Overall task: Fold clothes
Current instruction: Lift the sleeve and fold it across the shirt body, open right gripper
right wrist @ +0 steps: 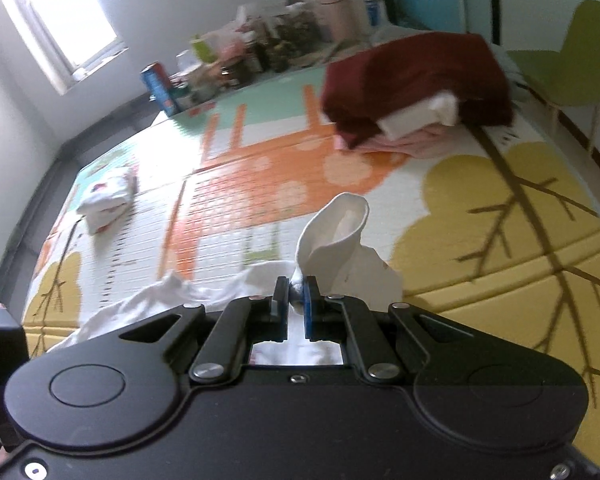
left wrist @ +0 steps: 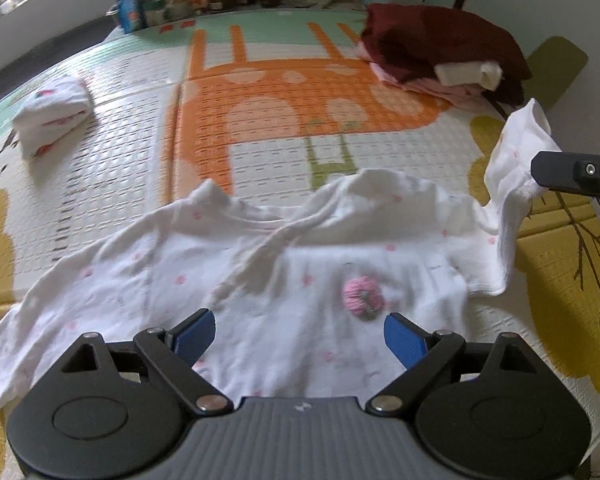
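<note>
Right tool (right wrist: 296, 300) pinches one sleeve (right wrist: 336, 236) of the single white shirt (left wrist: 260, 280), left tool (left wrist: 300, 334) gaping above it, one folded bundle (left wrist: 54, 114) and one stacked pile (left wrist: 440, 56) beyond.

The left wrist view looks low and close across the white shirt (left wrist: 260, 280) toward the far clutter; the right wrist view sits higher at the right, facing far-left. Both share the play mat (left wrist: 260, 120), folded garment (left wrist: 54, 114) and maroon pile (right wrist: 416, 80)
</note>
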